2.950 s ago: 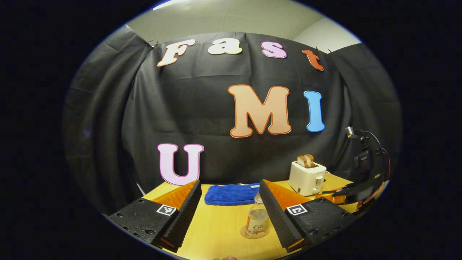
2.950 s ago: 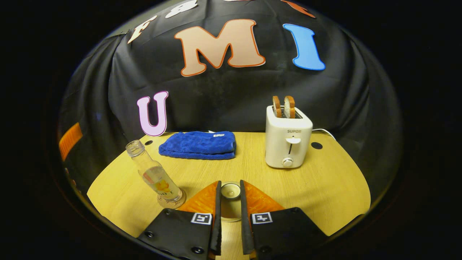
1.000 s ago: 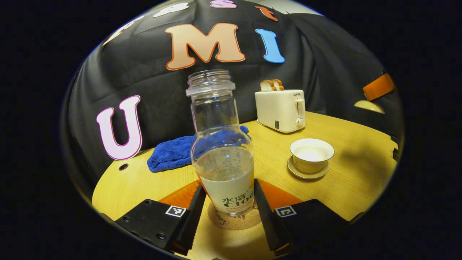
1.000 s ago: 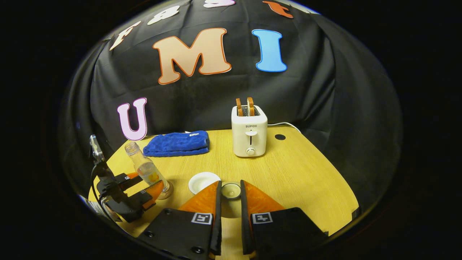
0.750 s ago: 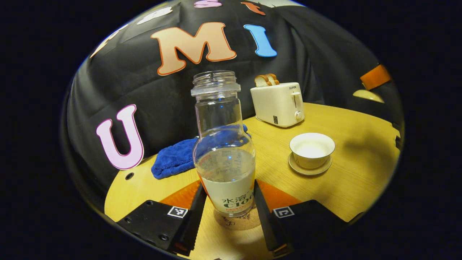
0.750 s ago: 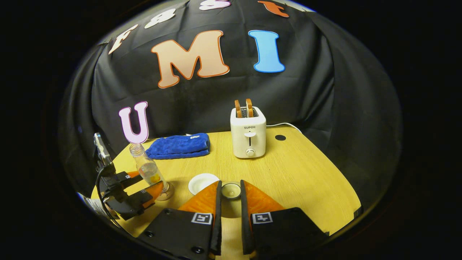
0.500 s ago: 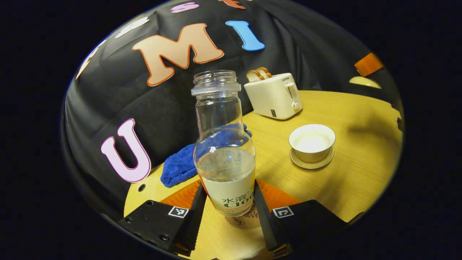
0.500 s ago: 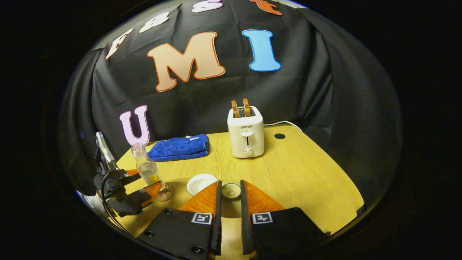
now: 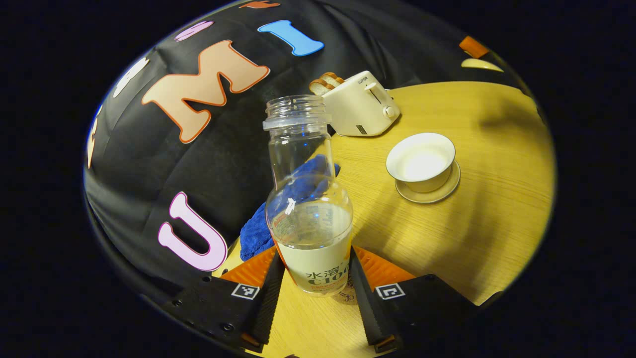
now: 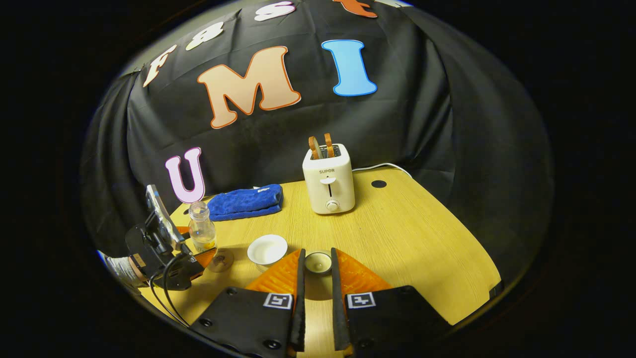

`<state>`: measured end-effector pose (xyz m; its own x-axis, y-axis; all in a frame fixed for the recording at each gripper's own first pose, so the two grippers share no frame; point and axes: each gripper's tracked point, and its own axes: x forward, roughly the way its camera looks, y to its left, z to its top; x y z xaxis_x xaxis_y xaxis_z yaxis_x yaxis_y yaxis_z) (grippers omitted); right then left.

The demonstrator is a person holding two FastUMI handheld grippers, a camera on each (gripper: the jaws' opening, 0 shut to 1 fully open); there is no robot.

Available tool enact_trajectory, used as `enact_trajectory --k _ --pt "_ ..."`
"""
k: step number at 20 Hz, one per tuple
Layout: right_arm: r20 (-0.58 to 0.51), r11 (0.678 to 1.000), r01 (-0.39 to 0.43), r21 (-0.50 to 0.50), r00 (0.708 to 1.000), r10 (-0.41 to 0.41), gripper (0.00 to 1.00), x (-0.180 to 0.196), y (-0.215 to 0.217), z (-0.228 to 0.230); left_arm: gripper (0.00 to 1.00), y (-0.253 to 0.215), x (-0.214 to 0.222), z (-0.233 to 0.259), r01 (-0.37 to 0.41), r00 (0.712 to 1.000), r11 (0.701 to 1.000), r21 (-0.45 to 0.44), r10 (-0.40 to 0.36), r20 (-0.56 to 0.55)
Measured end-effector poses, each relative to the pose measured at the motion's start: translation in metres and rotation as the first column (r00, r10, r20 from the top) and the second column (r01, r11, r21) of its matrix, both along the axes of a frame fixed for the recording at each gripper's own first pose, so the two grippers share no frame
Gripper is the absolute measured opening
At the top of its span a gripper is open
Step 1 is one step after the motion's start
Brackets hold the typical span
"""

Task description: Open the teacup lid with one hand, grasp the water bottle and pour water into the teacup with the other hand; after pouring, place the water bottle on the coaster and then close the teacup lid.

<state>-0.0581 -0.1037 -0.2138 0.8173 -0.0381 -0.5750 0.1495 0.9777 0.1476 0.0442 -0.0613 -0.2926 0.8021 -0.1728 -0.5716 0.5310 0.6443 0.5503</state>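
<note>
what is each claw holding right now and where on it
Left claw: the water bottle, gripped low on its labelled body. Right claw: the teacup lid, pinched by its knob.

A round light-wood tabletop [image 10: 397,233] with visible grain stands against a black cloth backdrop [image 10: 437,129]. A small cream two-slot toaster [image 10: 329,185] stands upright toward the rear of the table, its lever and round dial facing forward; two browned bread slices [image 10: 321,145] stand upright in its slots. A white power cord [image 10: 385,166] runs from behind the toaster along the table's rear edge. A folded blue terry towel [image 10: 244,201] lies flat to the left of the toaster, apart from it, near the backdrop. A dark round hole [image 10: 378,184] in the tabletop sits to the right of the toaster.
</note>
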Motion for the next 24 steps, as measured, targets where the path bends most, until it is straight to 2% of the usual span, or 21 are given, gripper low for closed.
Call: enact_trajectory --k 1,3,6,10,12,19,24 --pt "0.001 1.000 -0.005 -0.002 1.000 0.005 0.28 0.000 -0.002 0.000 0.69 -0.001 0.000 -0.002 0.006 1.000 1.000 0.022 -0.006 -0.006" --pt "0.004 1.000 -0.016 -0.008 1.000 0.016 0.23 0.000 -0.006 0.000 0.70 -0.001 0.000 -0.006 0.024 1.000 0.996 0.083 -0.023 -0.016" --pt "0.003 1.000 -0.027 -0.001 1.000 0.027 0.23 -0.002 -0.010 -0.003 0.69 0.000 -0.001 -0.011 0.057 0.998 0.984 0.167 -0.051 -0.042" --pt "0.000 0.999 -0.035 0.015 0.999 0.035 0.23 -0.006 -0.013 -0.006 0.69 -0.006 -0.001 -0.012 0.098 0.995 0.969 0.226 -0.089 -0.050" --pt "-0.001 0.999 -0.045 0.013 0.999 0.045 0.26 -0.009 -0.014 -0.008 0.69 -0.007 0.000 -0.016 0.121 0.992 0.952 0.280 -0.107 -0.065" --pt "0.003 0.998 -0.049 0.029 0.999 0.049 0.23 -0.014 -0.024 -0.012 0.69 -0.011 0.007 -0.019 0.218 0.975 0.879 0.425 -0.182 -0.125" --pt "0.010 0.998 -0.029 0.049 1.000 0.028 0.23 -0.016 -0.034 -0.014 0.69 -0.013 0.008 -0.020 0.282 0.959 0.826 0.488 -0.223 -0.176"
